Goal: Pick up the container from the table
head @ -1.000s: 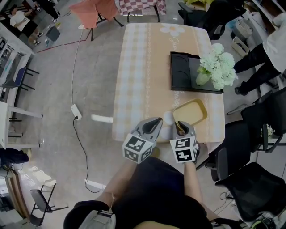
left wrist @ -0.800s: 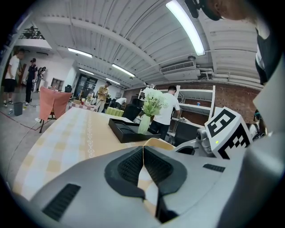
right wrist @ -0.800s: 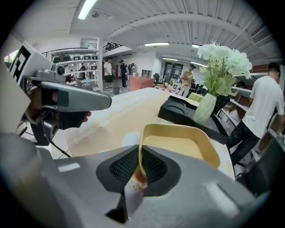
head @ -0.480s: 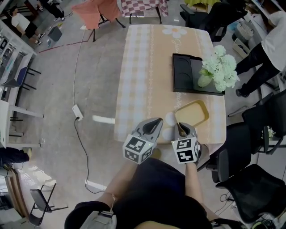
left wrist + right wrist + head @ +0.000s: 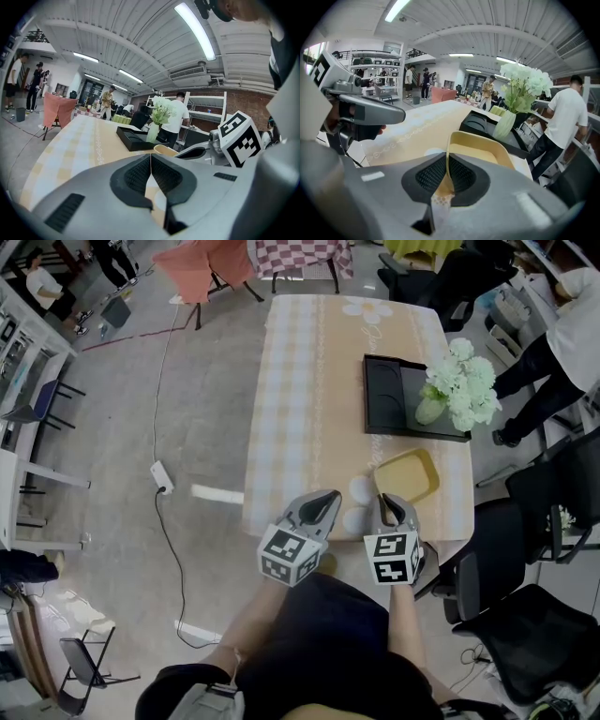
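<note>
The container [image 5: 409, 474] is a shallow yellow tray at the table's near right corner. In the right gripper view it [image 5: 480, 152] fills the middle, and my right gripper [image 5: 446, 171] is shut on its near rim, the thin wall pinched between the ribbed pads. From the head view the right gripper [image 5: 384, 502] reaches the container's near-left edge. My left gripper [image 5: 328, 495] hovers beside it to the left, over the table's front edge. In the left gripper view its [image 5: 150, 157] jaws are shut with nothing between them.
Two white round objects [image 5: 359, 487] [image 5: 354, 519] lie between the grippers. A black tray [image 5: 389, 395] with a vase of white flowers [image 5: 459, 385] stands farther back on the right of the checked table [image 5: 300, 381]. Black chairs [image 5: 534, 521] crowd the right side; people stand around.
The right gripper has shifted slightly toward the container's rim and tilted a little. The left gripper has stayed where it was.
</note>
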`<action>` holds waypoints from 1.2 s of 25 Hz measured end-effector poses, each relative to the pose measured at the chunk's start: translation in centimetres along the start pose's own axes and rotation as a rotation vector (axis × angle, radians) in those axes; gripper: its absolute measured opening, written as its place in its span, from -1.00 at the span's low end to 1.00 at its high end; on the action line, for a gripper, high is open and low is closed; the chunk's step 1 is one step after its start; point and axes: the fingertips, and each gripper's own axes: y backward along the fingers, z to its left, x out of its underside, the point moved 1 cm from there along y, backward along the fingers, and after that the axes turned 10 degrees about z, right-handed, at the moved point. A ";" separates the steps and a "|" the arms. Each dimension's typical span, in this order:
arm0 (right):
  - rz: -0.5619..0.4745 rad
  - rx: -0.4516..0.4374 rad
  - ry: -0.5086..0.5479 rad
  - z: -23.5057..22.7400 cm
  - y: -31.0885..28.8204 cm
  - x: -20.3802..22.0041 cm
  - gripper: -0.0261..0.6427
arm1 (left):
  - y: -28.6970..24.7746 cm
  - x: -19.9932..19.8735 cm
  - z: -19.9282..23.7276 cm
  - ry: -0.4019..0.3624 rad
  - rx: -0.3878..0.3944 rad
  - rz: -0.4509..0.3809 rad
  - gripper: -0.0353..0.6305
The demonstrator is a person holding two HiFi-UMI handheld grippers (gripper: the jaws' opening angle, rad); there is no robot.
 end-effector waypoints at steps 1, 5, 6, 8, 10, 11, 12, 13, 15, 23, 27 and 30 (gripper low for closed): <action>-0.011 0.008 -0.006 -0.1 0.3 -0.2 -0.85 | 0.1 0.0 -0.1 -0.004 0.005 0.000 -0.86; -0.063 0.020 -0.069 -0.5 1.7 -1.0 -0.85 | 0.5 -0.3 -0.6 -0.018 0.024 -0.004 -0.86; -0.077 0.025 -0.083 -0.7 2.0 -1.2 -0.85 | 0.5 -0.5 -0.7 -0.022 0.029 -0.007 -0.86; -0.105 0.043 -0.097 -1.1 2.8 -1.8 -0.85 | 0.6 -1.0 -0.9 -0.036 0.037 -0.014 -0.86; -0.136 0.058 -0.104 -1.3 3.7 -2.5 -0.85 | 0.9 -1.5 -1.2 -0.054 0.043 -0.023 -0.86; -0.152 0.063 -0.106 -1.4 4.2 -2.9 -0.85 | 1.0 -1.8 -1.3 -0.062 0.046 -0.030 -0.86; -0.168 0.068 -0.107 -1.4 4.7 -3.3 -0.85 | 1.2 -2.2 -1.4 -0.068 0.050 -0.038 -0.86; -0.183 0.075 -0.107 -1.5 5.2 -3.7 -0.85 | 1.4 -2.6 -1.5 -0.075 0.053 -0.047 -0.86; -0.208 0.089 -0.106 -1.5 6.2 -4.3 -0.85 | 1.8 -3.2 -1.8 -0.087 0.058 -0.059 -0.86; -0.307 0.109 -0.095 -0.5 9.4 -6.2 -0.85 | 3.4 -5.0 -2.5 -0.144 0.060 -0.096 -0.86; -0.362 0.116 -0.096 0.3 11.2 -7.0 -0.85 | 5.1 -6.0 -3.0 -0.167 0.063 -0.128 -0.86; -0.401 0.117 -0.092 0.9 12.3 -7.6 -0.85 | 6.6 -6.9 -3.4 -0.184 0.059 -0.162 -0.86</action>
